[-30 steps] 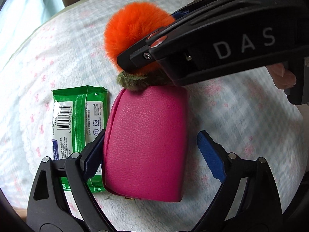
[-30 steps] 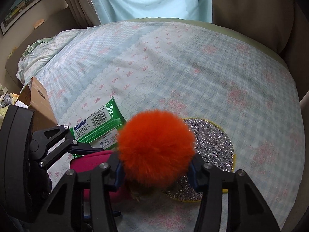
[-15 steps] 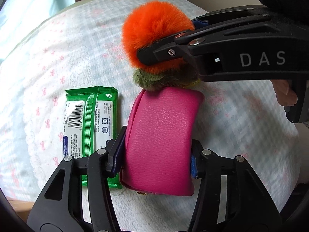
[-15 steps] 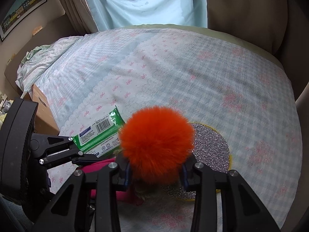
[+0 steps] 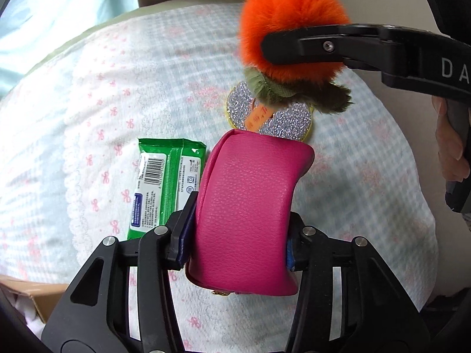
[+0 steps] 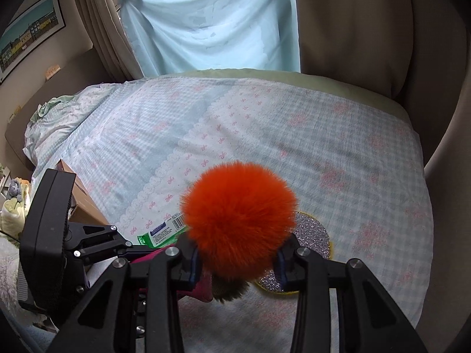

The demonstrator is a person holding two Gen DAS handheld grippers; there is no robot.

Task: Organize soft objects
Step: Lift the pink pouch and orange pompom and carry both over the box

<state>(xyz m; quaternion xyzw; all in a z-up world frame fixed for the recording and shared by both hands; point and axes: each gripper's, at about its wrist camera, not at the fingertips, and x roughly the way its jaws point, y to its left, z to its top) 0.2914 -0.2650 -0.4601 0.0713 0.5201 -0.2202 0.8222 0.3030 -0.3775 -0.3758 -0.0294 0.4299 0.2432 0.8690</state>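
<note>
Left gripper point(image 5: 238, 238): jaws closing, pads squeezing pink pouch point(image 5: 250, 209), held above bedspread point(image 5: 88, 111).
Right gripper point(image 6: 237, 260): clamped on orange pom-pom point(image 6: 238, 217), lifted off bed.
On bedspread: green wipes pack point(image 5: 164, 188) beside pouch; glitter disc point(image 5: 282, 120) under pom-pom.

Bedspread point(image 6: 338, 135) open from ten to two o'clock. Wipes pack point(image 5: 164, 188) at nine, glitter disc point(image 5: 282, 123) at twelve block low passes. Cardboard box point(image 6: 85, 203) crowds eight o'clock.

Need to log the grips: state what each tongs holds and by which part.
The left tongs are closing across the sides of the pink pouch, near its lower end. The right tongs are shut on the orange pompom, clamping its lower sides.
</note>
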